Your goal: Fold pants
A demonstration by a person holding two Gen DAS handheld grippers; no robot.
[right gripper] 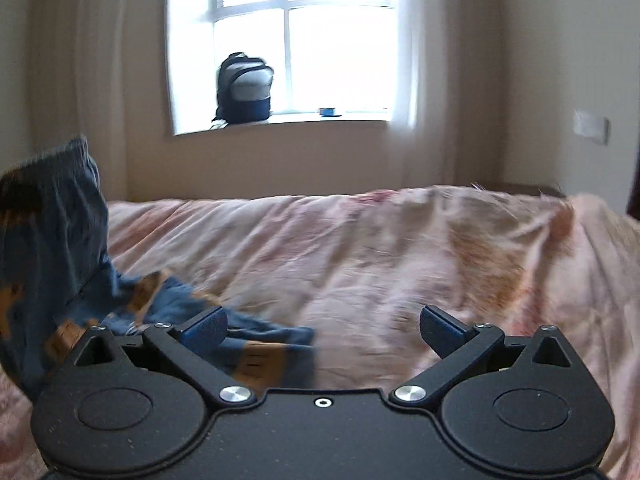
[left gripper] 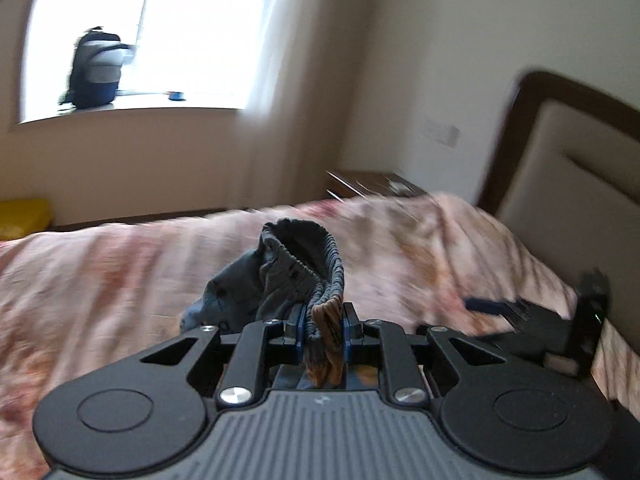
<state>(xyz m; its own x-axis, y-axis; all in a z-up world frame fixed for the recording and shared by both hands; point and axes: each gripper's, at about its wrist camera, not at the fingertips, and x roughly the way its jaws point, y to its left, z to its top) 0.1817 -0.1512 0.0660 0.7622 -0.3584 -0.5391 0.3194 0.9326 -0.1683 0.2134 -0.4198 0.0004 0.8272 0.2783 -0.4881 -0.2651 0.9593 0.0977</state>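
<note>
left gripper: left gripper has its jaws clamped on the elastic waistband of the pants; band bunched between the blue pads, an orange-brown patch of fabric pinched right at the grip.
pants, left view: grey-blue, waistband loops up and forward from the jaws, opening gapes toward the camera; rest of the fabric drops down-left toward the bedspread.
right gripper: right gripper has its jaws spread wide, nothing between them; blue pads well apart.
pants, right view: pants hang raised at the left edge, waistband end up; lower part trails onto the bedspread and runs under/behind the left finger. One blue-and-orange leg end lies flat just ahead of the gripper body, left of centre.
contact, right: cannot tell whether the left pad touches the fabric or only sits over it.
right gripper, left view: dark body of it visible at the right edge, low over the bed.
bed: pink floral cover, wrinkled; headboard at right, padded panel in a brown frame.
background: window with a backpack on the sill, small blue item beside it.
image quality: both views motion-blurred, the left one worse.
</note>
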